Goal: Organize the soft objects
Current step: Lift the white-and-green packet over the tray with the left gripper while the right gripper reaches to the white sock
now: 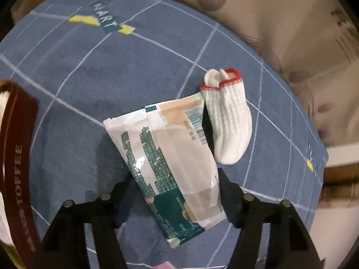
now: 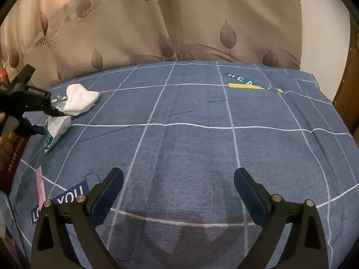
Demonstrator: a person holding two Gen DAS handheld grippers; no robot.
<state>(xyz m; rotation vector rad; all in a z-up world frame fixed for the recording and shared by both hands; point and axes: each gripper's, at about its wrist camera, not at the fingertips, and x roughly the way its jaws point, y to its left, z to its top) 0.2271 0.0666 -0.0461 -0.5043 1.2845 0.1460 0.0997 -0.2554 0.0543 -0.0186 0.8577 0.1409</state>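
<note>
Blue blanket [image 2: 190,145] with a white grid covers the bed, printed patches reading "HEA…" far right and "YOU" near left. On it, far left in the right wrist view: a white sock [image 2: 82,99] with red cuff, touching a white-and-teal tissue pack [image 2: 57,132]. The dark red toffee tin [image 1: 15,157] sits just beside them at the edge.

The left claw [image 1: 172,174] is held pointing down, and its two fingers [image 1: 228,188] are pressed against the sides of a packet [image 1: 170,157]. The right claw [image 2: 178,192] is held low and level, and its two fingers [image 2: 249,192] are spread wide apart with nothing gripped between them.
</note>
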